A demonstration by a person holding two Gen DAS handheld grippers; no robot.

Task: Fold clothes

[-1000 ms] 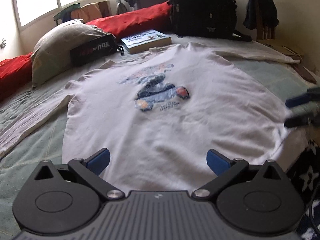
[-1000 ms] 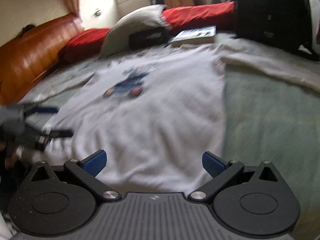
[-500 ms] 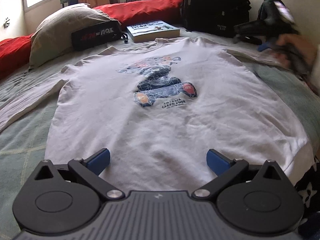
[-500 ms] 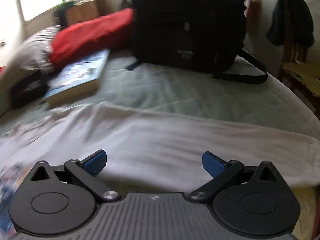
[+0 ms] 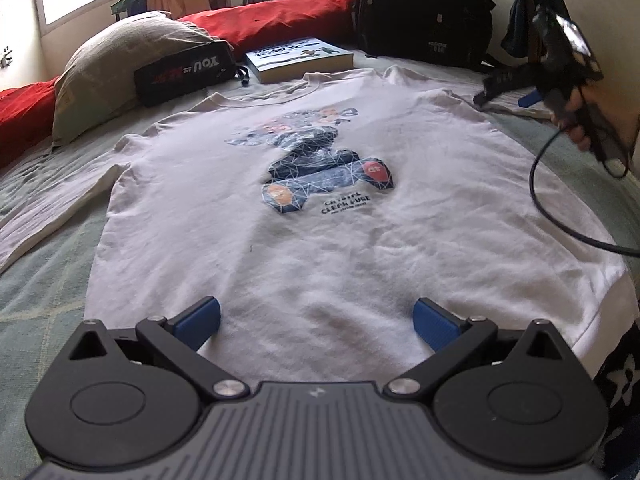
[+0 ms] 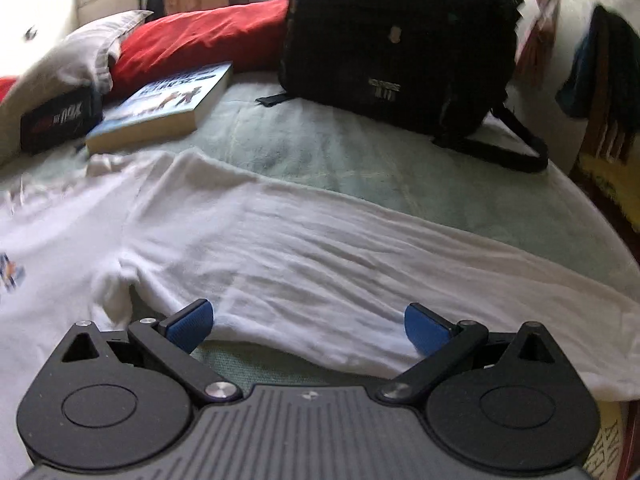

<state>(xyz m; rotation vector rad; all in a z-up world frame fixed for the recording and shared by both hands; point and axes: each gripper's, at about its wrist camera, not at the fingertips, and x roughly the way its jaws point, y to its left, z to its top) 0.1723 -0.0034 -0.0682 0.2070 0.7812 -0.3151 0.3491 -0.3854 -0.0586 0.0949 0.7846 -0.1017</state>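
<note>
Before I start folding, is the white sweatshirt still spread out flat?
Spread flat: the white sweatshirt lies front-up on the bed, right sleeve stretched out.

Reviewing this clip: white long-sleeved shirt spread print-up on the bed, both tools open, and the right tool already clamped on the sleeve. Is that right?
One slip: the right tool is not clamped. The right wrist view shows its jaws wide apart, open over the sleeve of the white shirt with nothing gripped. The shirt does lie print-up on the bed, and the left tool is open too.
</note>
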